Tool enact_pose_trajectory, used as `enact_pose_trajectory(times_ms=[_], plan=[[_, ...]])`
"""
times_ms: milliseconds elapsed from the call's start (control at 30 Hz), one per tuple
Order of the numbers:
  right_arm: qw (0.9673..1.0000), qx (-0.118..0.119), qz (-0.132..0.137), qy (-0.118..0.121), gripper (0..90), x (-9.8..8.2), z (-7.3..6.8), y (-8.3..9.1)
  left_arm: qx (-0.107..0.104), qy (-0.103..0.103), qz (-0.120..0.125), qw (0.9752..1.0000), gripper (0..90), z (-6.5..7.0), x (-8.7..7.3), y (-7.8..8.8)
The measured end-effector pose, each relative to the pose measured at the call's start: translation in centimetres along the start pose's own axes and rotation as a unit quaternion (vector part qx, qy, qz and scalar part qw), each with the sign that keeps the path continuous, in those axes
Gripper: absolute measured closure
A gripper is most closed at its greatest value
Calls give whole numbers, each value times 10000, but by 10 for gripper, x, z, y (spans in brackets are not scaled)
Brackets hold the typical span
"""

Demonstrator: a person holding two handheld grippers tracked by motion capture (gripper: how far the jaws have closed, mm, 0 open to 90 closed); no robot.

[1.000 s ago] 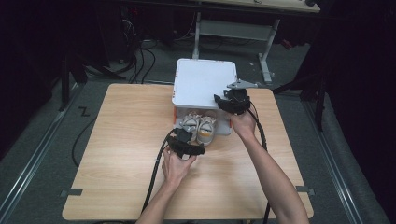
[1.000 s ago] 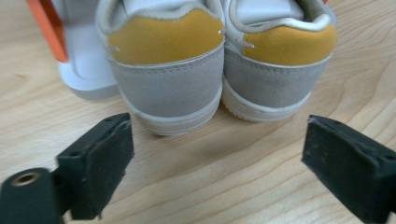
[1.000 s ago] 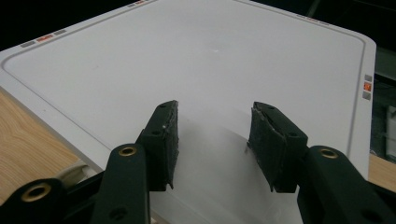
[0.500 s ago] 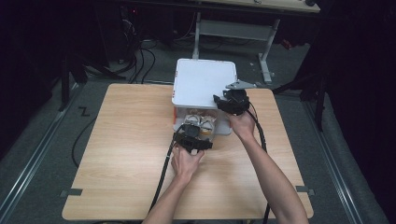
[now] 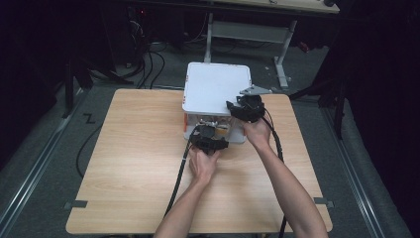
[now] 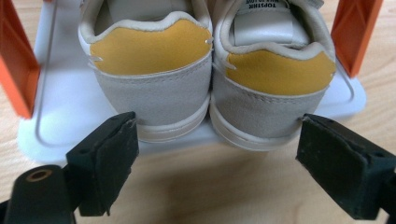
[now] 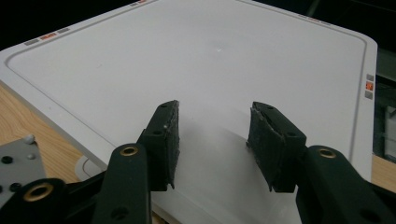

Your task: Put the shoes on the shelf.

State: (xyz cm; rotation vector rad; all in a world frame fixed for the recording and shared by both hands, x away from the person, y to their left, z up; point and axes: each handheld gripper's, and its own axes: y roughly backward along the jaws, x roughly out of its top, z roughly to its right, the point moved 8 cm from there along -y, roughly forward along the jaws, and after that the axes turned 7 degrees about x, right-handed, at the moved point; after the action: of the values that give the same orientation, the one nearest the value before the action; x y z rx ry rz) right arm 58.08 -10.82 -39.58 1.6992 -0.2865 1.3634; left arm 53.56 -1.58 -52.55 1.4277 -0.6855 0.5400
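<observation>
Left hand-held gripper (image 6: 217, 175) nearer "TOPSTHR" shoes (image 6: 210, 84)

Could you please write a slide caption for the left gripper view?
Open left gripper faces the heels of two grey-and-yellow shoes on a white tray.

Two shoes (image 6: 205, 79) side by side on tray (image 6: 56, 116), under lid (image 5: 215, 89); box at table (image 5: 129, 163) far edge.

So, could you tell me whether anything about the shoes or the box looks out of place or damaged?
Nothing stands out. The two shoes sit side by side, heels outward, on the white tray under the box lid, with no visible damage.
</observation>
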Motion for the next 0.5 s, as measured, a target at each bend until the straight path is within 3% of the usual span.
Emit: enact_pose_trajectory(times_ms=[167, 267, 500], plan=[[10000, -7, 12, -3, 532, 0, 0, 0, -17, 134, 137, 9998, 164, 5, 6, -9], [10000, 0, 13, 4, 532, 0, 0, 0, 87, 214, 222, 9995, 174, 7, 9, -14], [10000, 1, 8, 10, 532, 0, 0, 0, 59, 294, 162, 9994, 178, 10, 15, -20]])
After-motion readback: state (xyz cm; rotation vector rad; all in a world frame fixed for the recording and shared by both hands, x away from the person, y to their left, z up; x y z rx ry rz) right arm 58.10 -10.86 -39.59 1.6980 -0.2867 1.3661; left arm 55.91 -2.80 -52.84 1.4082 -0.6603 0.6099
